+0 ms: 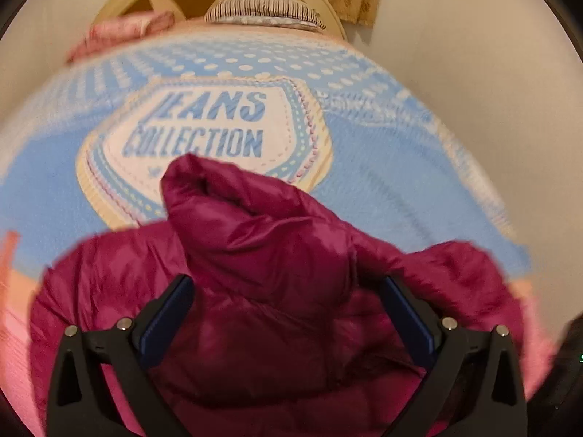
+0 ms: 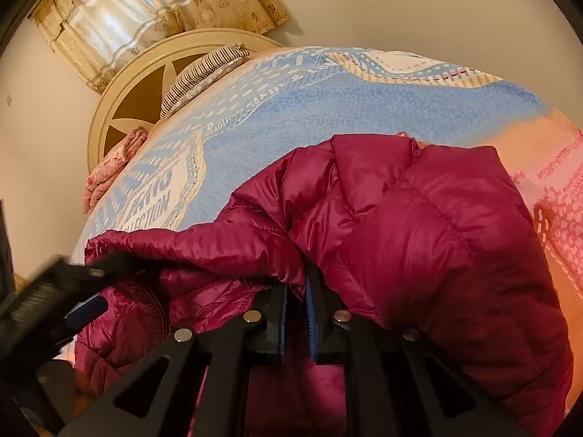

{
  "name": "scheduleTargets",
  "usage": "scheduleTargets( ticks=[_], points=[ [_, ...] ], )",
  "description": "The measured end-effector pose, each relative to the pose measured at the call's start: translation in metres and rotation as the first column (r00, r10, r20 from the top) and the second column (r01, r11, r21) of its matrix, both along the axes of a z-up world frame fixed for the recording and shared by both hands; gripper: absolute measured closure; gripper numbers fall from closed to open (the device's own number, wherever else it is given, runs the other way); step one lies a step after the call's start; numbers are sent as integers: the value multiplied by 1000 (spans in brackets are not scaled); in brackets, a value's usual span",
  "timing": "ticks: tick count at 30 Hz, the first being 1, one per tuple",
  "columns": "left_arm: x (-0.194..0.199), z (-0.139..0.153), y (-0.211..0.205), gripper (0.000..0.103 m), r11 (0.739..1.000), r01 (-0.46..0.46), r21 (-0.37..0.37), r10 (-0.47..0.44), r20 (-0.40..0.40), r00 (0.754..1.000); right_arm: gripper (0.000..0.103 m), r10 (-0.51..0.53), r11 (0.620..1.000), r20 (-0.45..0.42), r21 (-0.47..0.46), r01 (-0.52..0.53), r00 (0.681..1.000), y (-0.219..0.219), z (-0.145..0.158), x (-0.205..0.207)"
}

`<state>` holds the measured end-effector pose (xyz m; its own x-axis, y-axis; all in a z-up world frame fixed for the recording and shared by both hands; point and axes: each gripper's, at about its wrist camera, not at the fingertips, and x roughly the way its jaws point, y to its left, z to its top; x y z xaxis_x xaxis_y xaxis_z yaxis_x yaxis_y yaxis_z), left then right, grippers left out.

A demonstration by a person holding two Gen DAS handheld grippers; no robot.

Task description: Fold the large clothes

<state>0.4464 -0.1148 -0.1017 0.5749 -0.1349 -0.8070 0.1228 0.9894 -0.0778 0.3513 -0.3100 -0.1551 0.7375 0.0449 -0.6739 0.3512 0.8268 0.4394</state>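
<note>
**Magenta puffer jacket on the bed, right gripper pinching fabric, left gripper spread**

Task item: a magenta quilted puffer jacket (image 2: 419, 225) lies bunched on a bed, on top of a light blue blanket (image 1: 382, 182) printed with a white badge reading "JEANS COLLECTION" (image 1: 204, 127). The jacket sits at the near end of the bed in both views, well apart from the headboard. One part of it stands up in a rumpled peak (image 1: 204, 185) in front of the badge (sleeve or collar, cannot tell which).

Left gripper (image 1: 288, 287): jaws wide apart, blue pads facing inward, poised over the jacket with fabric showing between and below the fingers. Nothing is clamped between them. The left-wrist view is smeared by motion blur.

Right gripper (image 2: 296, 291): jaws nearly together, only a narrow gap between the blue pads. A fold of the jacket runs down into that gap and drapes over the fingertips, so it reads as pinched on the fabric.

The left gripper also appears in the right-wrist view (image 2: 83, 291), at the lower left, blurred, just beside the jacket's left edge.

Background: round cream headboard (image 2: 109, 109), striped pillow (image 2: 204, 73), folded pink floral cloth (image 2: 109, 167) at the head of the bed, patterned curtains (image 2: 153, 7) against a plain wall.
</note>
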Motion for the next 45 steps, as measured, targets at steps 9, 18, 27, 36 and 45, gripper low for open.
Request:
scheduleTargets(
  ticks=[9, 18, 27, 36, 45],
  points=[
    [7, 8, 46, 56, 978, -200, 53, 198, 53, 979, 95, 3, 1000, 8, 14, -3, 1000, -5, -3, -3],
    [-33, -12, 87, 84, 963, -263, -53, 264, 10, 964, 95, 4, 1000, 9, 24, -4, 1000, -8, -4, -2],
    [-41, 14, 93, 29, 950, -227, -213, 248, 80, 965, 95, 3, 1000, 9, 23, -4, 1000, -8, -4, -2],
    [4, -18, 86, 80, 917, -223, -331, 198, -106, 974, 95, 3, 1000, 8, 23, -3, 1000, -8, -4, -1],
    [-48, -19, 95, 88, 949, -208, -236, 218, 17, 976, 95, 3, 997, 22, 76, -5, 1000, -13, -8, -1]
  ],
)
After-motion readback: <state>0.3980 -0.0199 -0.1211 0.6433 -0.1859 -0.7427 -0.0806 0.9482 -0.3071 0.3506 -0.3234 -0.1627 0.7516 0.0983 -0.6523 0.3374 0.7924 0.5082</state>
